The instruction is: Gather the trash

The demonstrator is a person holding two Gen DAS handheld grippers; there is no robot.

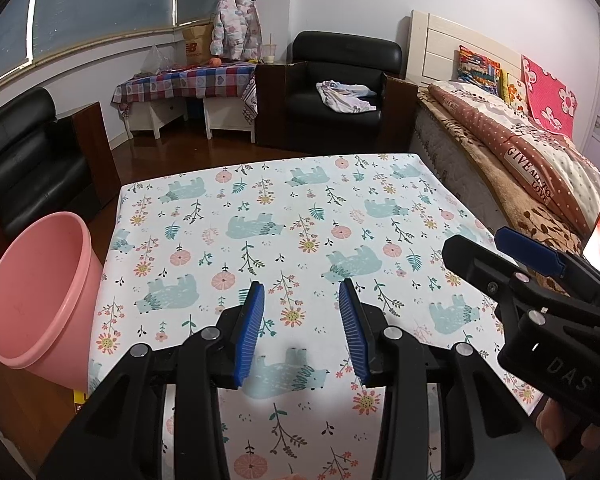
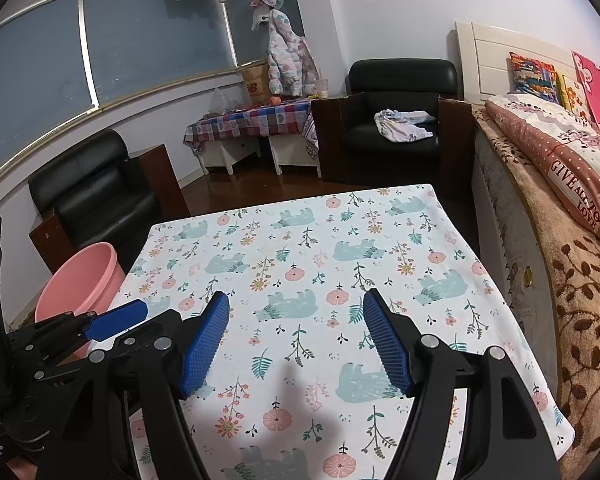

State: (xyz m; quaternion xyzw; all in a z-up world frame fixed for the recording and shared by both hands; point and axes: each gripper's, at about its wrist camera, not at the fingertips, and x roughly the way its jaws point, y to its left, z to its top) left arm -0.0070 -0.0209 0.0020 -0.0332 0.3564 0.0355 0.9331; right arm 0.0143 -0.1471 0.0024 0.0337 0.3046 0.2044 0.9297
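A pink plastic bin [image 1: 40,300] stands on the floor against the left edge of the table [image 1: 260,216], which wears a white cloth printed with bears and flowers; the bin also shows in the right wrist view [image 2: 80,284]. I see no trash on the cloth in either view. My left gripper [image 1: 302,292] is open and empty above the table's near half. My right gripper [image 2: 296,302] is open and empty, also above the near half. The right gripper shows at the right of the left wrist view [image 1: 500,252]; the left gripper shows at the left of the right wrist view [image 2: 112,322].
A bed [image 1: 520,152] with blankets and pillows runs along the table's right side. A black armchair [image 1: 336,88] with a cloth on it stands beyond the table, another black armchair [image 1: 24,160] at far left. A small checked-cloth table [image 1: 188,80] stands by the window.
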